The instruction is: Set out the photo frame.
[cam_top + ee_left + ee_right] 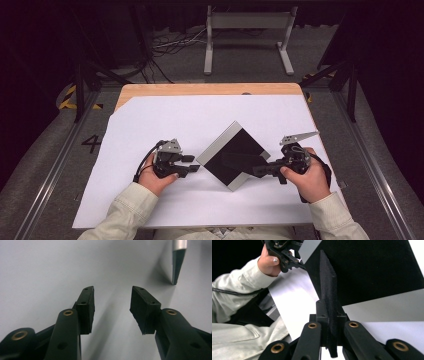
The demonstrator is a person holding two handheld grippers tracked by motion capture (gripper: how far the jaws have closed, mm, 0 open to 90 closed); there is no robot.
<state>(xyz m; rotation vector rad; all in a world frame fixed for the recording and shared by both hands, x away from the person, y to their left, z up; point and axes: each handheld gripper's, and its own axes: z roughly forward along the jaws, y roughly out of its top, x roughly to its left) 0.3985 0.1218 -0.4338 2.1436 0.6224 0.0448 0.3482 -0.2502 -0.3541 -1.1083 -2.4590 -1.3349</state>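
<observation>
A flat square box (216, 148) with a silver rim and a black inside lies turned like a diamond on the white sheet (200, 115). My left gripper (192, 165) is just left of the box's left corner, open and holding nothing. In the left gripper view its jaws (112, 307) stand apart over bare white sheet, and the box's silver corner (178, 262) shows at the top right. My right gripper (258, 170) is at the box's right corner. In the right gripper view it (329, 315) is shut on a thin black panel (328, 282) standing on edge against the box's black surface (372, 265).
The white sheet covers most of a wooden table (200, 89). Beyond the table's far edge are a grey metal stand (247, 35) and loose cables (170, 45) on the floor. Metal rails (372, 165) run along both sides. The left hand and its gripper (284, 252) appear across the box.
</observation>
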